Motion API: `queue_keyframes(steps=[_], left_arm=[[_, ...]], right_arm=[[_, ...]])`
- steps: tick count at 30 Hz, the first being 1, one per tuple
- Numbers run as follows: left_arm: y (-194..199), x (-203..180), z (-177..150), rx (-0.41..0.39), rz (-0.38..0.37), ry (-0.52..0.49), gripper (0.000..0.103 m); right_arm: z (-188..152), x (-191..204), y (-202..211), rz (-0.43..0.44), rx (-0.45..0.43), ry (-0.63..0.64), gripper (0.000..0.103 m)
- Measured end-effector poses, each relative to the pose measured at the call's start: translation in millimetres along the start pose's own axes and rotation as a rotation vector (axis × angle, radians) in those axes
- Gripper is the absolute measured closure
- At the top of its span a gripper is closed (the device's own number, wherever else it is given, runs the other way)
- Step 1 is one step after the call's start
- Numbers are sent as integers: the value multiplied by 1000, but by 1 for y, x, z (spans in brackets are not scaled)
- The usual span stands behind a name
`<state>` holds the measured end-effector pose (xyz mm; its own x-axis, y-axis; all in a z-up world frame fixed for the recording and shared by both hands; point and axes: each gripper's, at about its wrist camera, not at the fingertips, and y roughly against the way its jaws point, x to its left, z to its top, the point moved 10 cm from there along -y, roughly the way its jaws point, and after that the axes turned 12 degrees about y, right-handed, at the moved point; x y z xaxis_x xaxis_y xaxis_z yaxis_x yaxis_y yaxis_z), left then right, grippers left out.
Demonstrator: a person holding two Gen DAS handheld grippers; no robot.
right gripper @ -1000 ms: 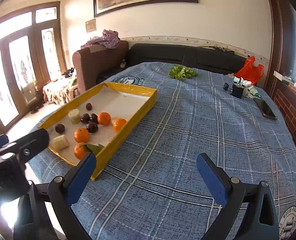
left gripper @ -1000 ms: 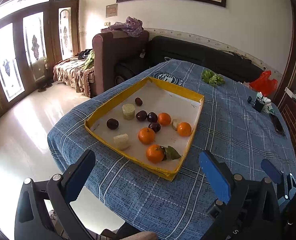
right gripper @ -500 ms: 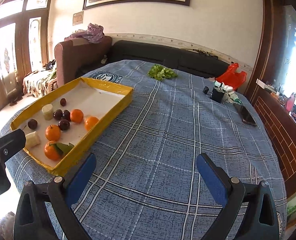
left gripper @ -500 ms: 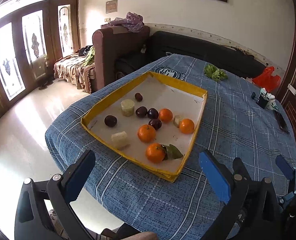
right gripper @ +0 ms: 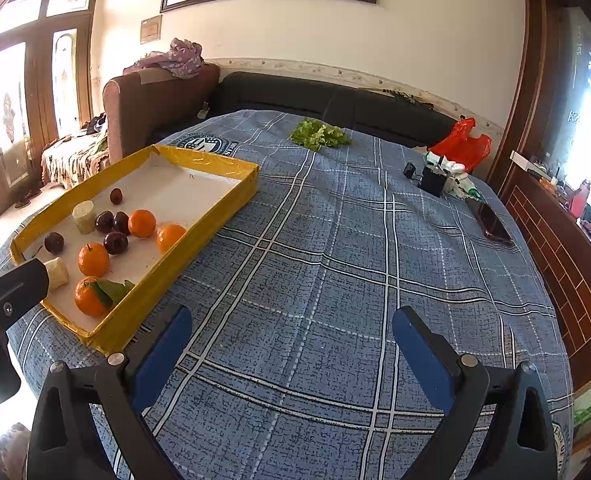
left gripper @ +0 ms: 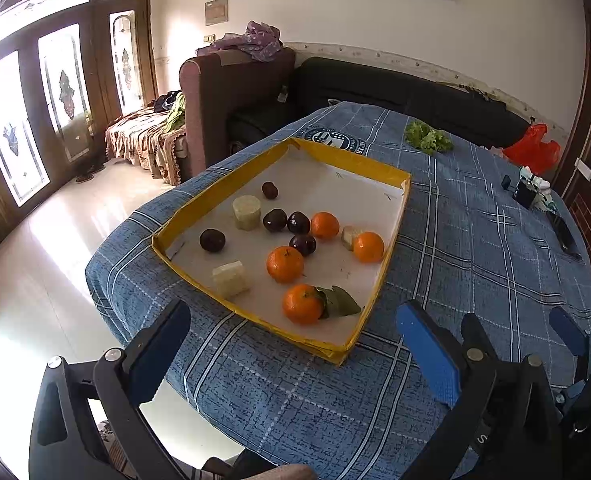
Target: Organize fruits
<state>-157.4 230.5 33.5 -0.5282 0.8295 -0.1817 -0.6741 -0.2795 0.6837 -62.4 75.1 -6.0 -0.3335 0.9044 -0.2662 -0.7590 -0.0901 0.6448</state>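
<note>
Both tools hang spread and empty: our left tool (left gripper: 291,344) faces the near edge of the tray (left gripper: 391,248), and our right tool (right gripper: 291,344) is over bare cloth on the worktop (right gripper: 335,260), well to the tray's right. All the fruit lies loose in the tray.

We count four oranges (left gripper: 284,264), five plums (left gripper: 212,240) and three pale cut chunks (left gripper: 231,279).

We see several risks. The fruit is round and could roll when nudged. The middle plums touch one another and sit just beside an orange, so spread fingers may knock neighbours. One orange (left gripper: 302,303) carries a leaf (left gripper: 339,302) that could snag. The tray looks light and may slide on the cloth.
</note>
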Motion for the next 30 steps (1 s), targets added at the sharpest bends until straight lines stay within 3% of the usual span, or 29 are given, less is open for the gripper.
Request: queue_keyframes(steps=[30], left_arm=[[-9, 16, 2, 32, -10, 51, 0]], right_arm=[[5, 13, 0, 6, 2, 16, 1]])
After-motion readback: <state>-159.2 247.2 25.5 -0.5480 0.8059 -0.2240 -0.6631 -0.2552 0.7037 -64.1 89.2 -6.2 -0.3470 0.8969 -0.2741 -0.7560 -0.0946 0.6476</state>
